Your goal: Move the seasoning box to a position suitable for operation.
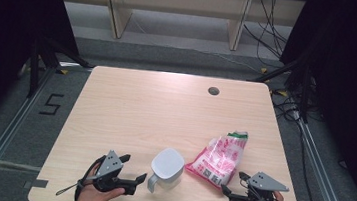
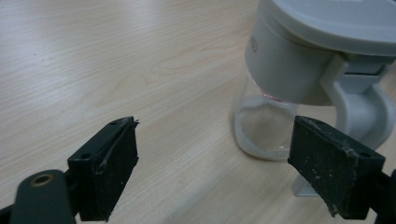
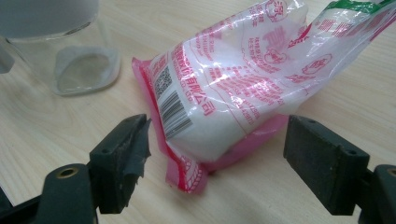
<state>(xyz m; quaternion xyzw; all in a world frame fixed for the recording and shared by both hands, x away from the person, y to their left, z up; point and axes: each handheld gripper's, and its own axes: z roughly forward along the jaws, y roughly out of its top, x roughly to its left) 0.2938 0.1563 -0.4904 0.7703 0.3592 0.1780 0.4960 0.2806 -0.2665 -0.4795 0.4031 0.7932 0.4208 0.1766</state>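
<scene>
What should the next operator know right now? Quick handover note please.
Left gripper: open, empty, facing the handle side of the lidded jug.
Right gripper: open, empty, its fingers either side of the near end of the pink-printed bag of white granules.
Both items rest on the table, side by side.
Done: nothing grasped, lid on.
Left: probably grip both.

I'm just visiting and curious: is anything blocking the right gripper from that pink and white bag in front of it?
Nothing visible does. The right gripper has its jaws open, and the sealed end of the pink and white plastic bag lies just beyond them on bare wooden table. The lidded glass jug stands off to the side.
</scene>
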